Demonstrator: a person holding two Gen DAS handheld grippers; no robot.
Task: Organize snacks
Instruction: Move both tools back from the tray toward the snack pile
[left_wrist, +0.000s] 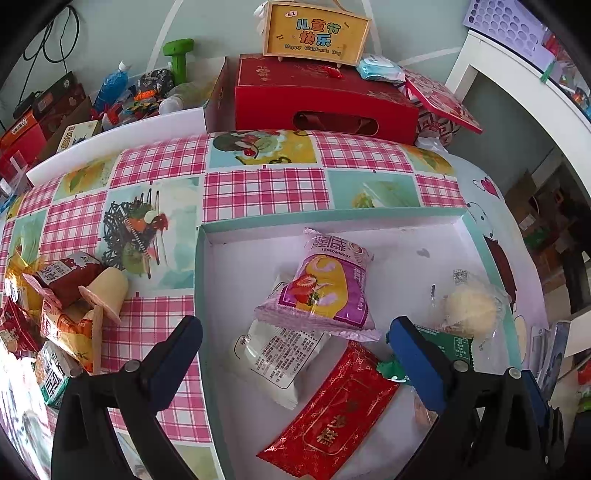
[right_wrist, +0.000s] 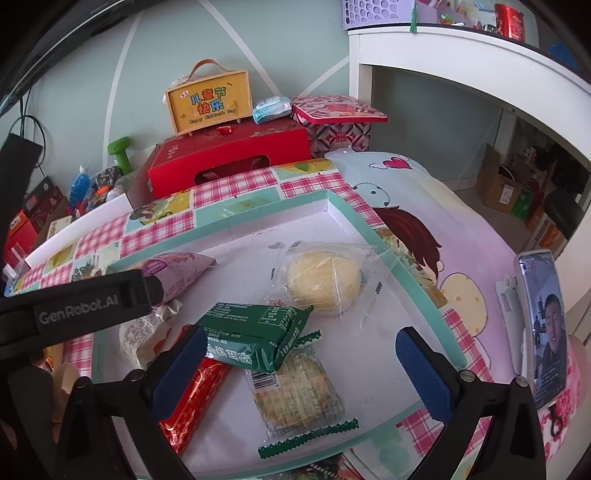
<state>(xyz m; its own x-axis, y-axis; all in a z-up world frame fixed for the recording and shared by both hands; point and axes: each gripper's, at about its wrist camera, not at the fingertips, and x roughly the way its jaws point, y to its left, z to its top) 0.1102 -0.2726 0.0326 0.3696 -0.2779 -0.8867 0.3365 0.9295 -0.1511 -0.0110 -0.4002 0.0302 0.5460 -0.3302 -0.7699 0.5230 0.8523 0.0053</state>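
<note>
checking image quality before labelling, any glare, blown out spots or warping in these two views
Left wrist view: the snack pile at the left edge is washed out by bright light, and the red packet glints. Right wrist view: light is even, with glare on the clear bun wrapper. Both views: fisheye bends the tray rim and darkens the corners.

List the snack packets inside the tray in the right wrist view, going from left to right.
Purple strawberry packet → red packet → green packet → clear-wrapped round yellow cake. The clear cracker packet lying under the green one is left out, since its place in the order is unclear.
</note>
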